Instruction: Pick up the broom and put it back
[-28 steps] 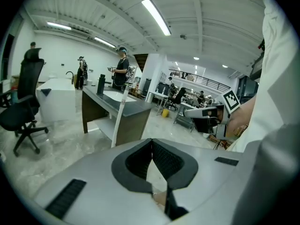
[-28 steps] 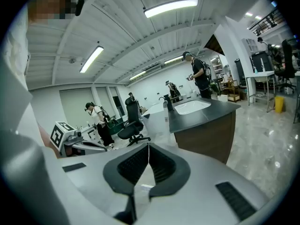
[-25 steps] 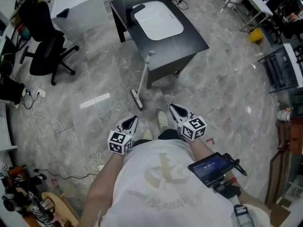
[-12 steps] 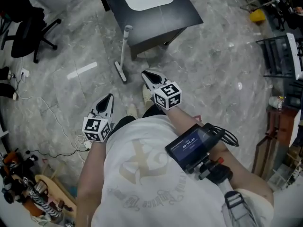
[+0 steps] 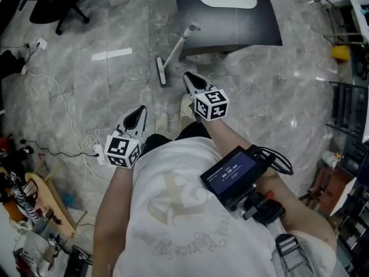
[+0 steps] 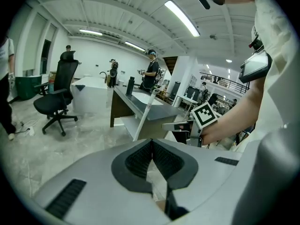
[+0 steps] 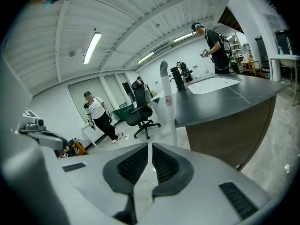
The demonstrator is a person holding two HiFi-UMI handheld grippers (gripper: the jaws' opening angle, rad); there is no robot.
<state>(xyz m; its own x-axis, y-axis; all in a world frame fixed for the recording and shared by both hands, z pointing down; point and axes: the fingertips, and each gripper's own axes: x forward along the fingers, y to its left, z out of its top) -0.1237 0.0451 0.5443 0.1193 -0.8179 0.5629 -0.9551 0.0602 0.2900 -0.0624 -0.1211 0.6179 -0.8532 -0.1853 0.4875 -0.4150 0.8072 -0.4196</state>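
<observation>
The broom is on the floor in front of the person, propped at a slant. Its head rests on the stone tiles and the top of its pale handle leans on the edge of the dark table with the white basin. From above, its long axis runs from the head, low and to the left, up and to the right toward the table.

The right gripper is plainly the nearer one. Its tips point at the broom from just behind the head and a little to its right, near but not touching. In the right gripper view the handle rises almost upright straight ahead. The left gripper hangs further back and off to the left, well apart from the broom.

Both pairs of jaws are pressed together with nothing between them — I'd say the right pair has to spread before it can close across the handle, and the grip looks easiest partway up, where the handle stands free of both floor and table.
</observation>
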